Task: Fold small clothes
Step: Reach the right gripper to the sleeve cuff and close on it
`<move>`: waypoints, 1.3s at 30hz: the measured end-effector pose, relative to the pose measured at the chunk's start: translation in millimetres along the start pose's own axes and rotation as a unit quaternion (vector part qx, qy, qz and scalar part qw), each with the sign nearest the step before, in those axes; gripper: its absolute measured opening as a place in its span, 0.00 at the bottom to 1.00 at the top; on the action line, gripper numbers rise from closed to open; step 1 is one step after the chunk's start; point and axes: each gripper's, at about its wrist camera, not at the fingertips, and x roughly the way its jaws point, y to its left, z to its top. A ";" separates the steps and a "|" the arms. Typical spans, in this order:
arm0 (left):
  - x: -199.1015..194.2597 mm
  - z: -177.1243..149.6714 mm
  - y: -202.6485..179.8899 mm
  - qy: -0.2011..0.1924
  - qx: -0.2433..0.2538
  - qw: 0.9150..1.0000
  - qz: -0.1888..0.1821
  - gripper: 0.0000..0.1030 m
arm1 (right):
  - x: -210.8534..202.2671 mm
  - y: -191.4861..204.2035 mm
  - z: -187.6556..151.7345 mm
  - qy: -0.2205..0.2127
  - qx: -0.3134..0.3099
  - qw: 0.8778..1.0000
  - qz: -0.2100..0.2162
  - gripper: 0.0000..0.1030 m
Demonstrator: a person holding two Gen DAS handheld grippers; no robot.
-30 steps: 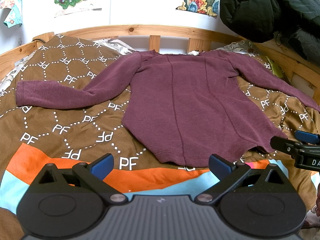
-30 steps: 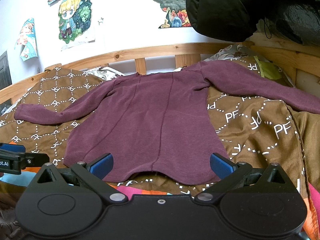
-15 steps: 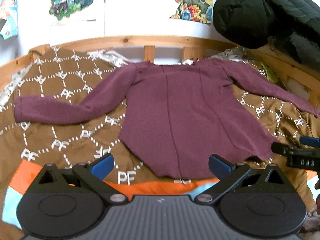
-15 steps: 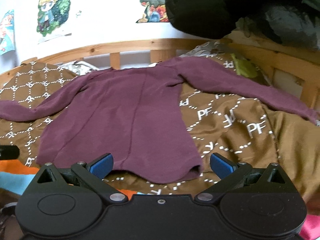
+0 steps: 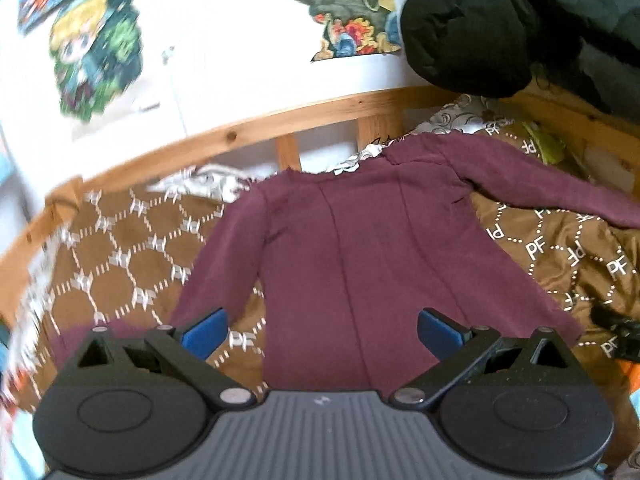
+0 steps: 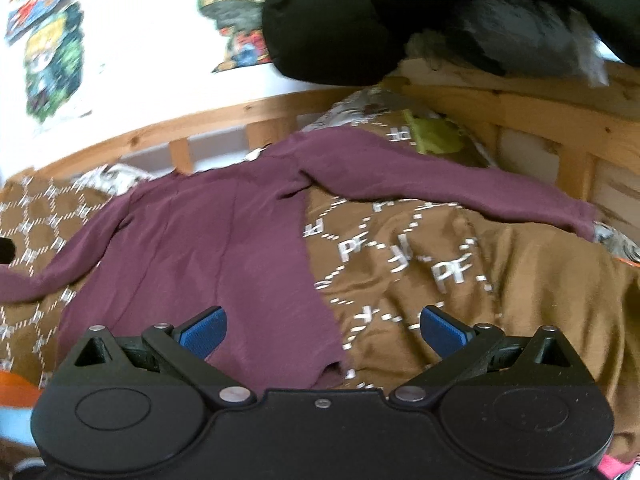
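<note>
A small maroon long-sleeved top (image 5: 360, 256) lies flat on the bed, neck toward the headboard and both sleeves spread out. It also shows in the right wrist view (image 6: 224, 248). My left gripper (image 5: 322, 334) is open and empty, low over the hem area near the left sleeve. My right gripper (image 6: 322, 332) is open and empty over the top's lower right corner. The right gripper also shows at the right edge of the left wrist view (image 5: 616, 328).
A brown patterned blanket (image 6: 440, 272) covers the bed. A wooden headboard rail (image 5: 280, 124) runs along the back and right side (image 6: 560, 120). A black jacket (image 5: 520, 20) hangs at the upper right. A green item (image 6: 436, 134) lies near the right shoulder.
Both grippers have moved forward over the top's hem, which now sits between and beneath the fingers. Both stay open.
</note>
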 end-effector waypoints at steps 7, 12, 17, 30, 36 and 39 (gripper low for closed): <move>16.5 47.1 -29.7 0.031 0.015 0.999 -0.014 1.00 | 9.5 -37.2 16.8 -0.026 0.037 0.997 -0.060 1.00; 33.0 66.0 -47.4 0.030 0.041 0.999 -0.011 1.00 | 20.3 -59.3 25.7 -0.045 0.027 0.990 -0.128 1.00; 59.5 75.9 -51.4 0.031 0.037 0.999 -0.008 1.00 | 28.2 -83.9 27.1 -0.064 0.054 0.987 -0.140 0.99; 135.5 13.7 -37.7 0.054 -0.056 0.996 -0.050 0.99 | 31.2 -112.1 28.3 -0.112 0.124 0.975 -0.149 0.85; 155.6 -20.2 -42.7 0.074 -0.031 0.994 -0.069 0.99 | 44.3 -132.6 41.0 -0.065 0.162 0.970 -0.170 0.79; 155.3 -25.0 -42.6 0.062 -0.018 0.995 -0.077 0.99 | 55.7 -145.6 50.6 -0.052 0.210 0.962 -0.168 0.79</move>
